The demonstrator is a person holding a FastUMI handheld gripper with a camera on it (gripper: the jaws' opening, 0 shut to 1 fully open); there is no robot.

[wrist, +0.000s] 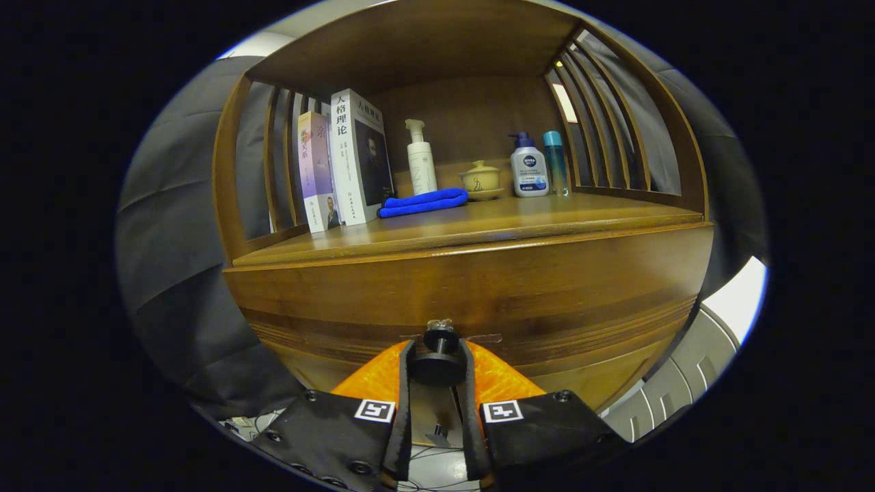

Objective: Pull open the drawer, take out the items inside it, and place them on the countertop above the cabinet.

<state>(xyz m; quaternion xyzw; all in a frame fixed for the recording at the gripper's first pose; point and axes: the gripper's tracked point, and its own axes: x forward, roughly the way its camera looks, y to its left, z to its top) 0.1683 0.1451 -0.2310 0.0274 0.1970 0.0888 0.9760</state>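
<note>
The wooden cabinet's drawer front point(547, 294) fills the space just ahead of me, under the countertop point(519, 219). A black round knob point(437, 365) sticks out from its middle. My gripper point(437, 350) is closed around that knob, with one finger point(407, 369) pressing each side of its disc. The drawer front looks flush with the cabinet, and I see nothing of its inside.
On the countertop stand two books point(345, 164) at the left, a white pump bottle point(421, 160), a folded blue cloth point(424, 202), a yellow lidded cup point(481, 179), a white-and-blue pump bottle point(528, 167) and a teal bottle point(555, 160). Slatted wooden sides and a top shelf enclose the space.
</note>
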